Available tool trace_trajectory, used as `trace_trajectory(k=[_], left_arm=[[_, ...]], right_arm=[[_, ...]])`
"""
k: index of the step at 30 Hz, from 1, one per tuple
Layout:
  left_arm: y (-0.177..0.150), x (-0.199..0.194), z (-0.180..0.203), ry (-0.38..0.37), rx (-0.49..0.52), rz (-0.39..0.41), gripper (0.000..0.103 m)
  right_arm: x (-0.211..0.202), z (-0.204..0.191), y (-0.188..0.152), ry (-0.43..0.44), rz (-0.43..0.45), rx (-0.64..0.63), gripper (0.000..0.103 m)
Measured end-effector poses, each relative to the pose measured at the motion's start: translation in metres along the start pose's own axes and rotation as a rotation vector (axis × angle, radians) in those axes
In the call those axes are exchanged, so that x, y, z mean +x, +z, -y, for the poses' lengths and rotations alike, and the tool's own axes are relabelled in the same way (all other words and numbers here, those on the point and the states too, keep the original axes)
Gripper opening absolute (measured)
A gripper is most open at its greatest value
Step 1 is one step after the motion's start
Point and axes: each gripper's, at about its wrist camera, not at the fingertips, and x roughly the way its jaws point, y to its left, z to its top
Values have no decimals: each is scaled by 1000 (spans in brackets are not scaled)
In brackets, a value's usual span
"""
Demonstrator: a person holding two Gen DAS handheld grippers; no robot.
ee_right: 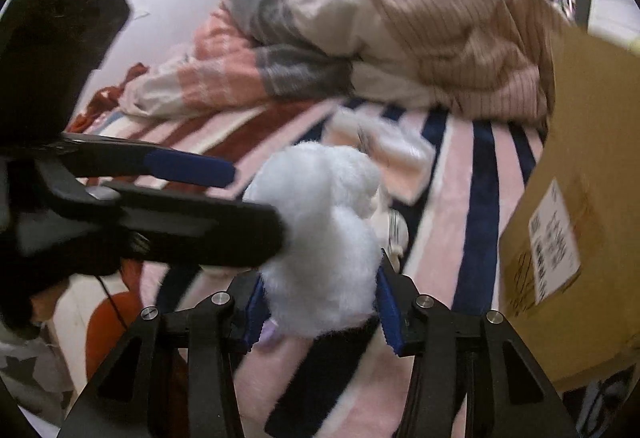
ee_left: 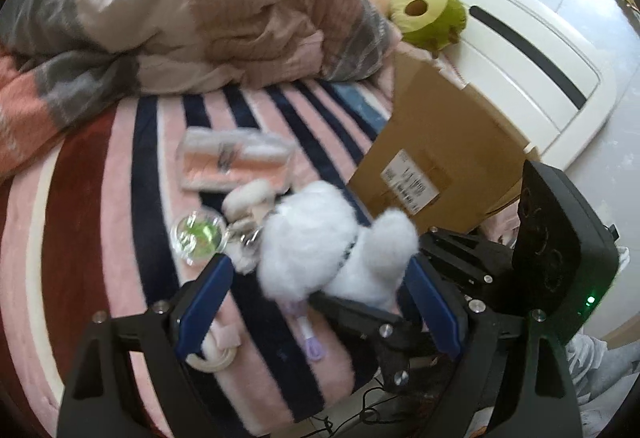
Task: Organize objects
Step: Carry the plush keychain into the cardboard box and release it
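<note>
A fluffy white plush toy (ee_left: 332, 250) lies on the striped bed blanket (ee_left: 100, 197). My right gripper (ee_right: 320, 302) is shut on the plush toy (ee_right: 324, 238), its blue pads pressed into both sides. My left gripper (ee_left: 320, 298) is open around the same toy, fingers on either side, not squeezing. The right gripper's black fingers (ee_left: 360, 314) reach in under the toy in the left wrist view. Beside the toy lie a pink pouch (ee_left: 236, 161), a clear green-filled ball (ee_left: 198, 238) and a small furry keychain (ee_left: 248, 201).
A cardboard box (ee_left: 444, 157) stands on the bed right of the toy, also in the right wrist view (ee_right: 580, 205). A rumpled duvet (ee_left: 180, 17) fills the back. A green avocado plush (ee_left: 428, 15) rests by the white headboard (ee_left: 520, 37). A small ring (ee_left: 212, 354) lies near my left finger.
</note>
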Motion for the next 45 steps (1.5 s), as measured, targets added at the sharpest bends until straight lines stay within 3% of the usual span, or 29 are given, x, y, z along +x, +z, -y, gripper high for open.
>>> trace_trajectory(k=[5, 7, 14, 21, 27, 31, 37, 45], left_arm=[[18, -19, 17, 5, 57, 46, 86], [25, -27, 25, 8, 82, 63, 80], [60, -52, 67, 105, 188, 117, 76], [100, -61, 132, 141, 299, 165, 76], [131, -40, 187, 139, 362, 152, 76], [143, -5, 220, 153, 397, 88, 76], [145, 51, 235, 159, 376, -28, 76], [139, 86, 223, 115, 287, -110, 76]], right_arm=[[-23, -6, 23, 27, 78, -48, 43], [-31, -7, 33, 36, 102, -64, 43], [-65, 6, 66, 31, 165, -59, 43], [-118, 41, 89, -4, 242, -31, 43], [-159, 89, 90, -44, 271, 7, 43], [-170, 127, 80, -44, 241, 52, 43], [-154, 176, 58, -29, 127, 104, 43], [-138, 187, 45, -28, -18, 78, 43]])
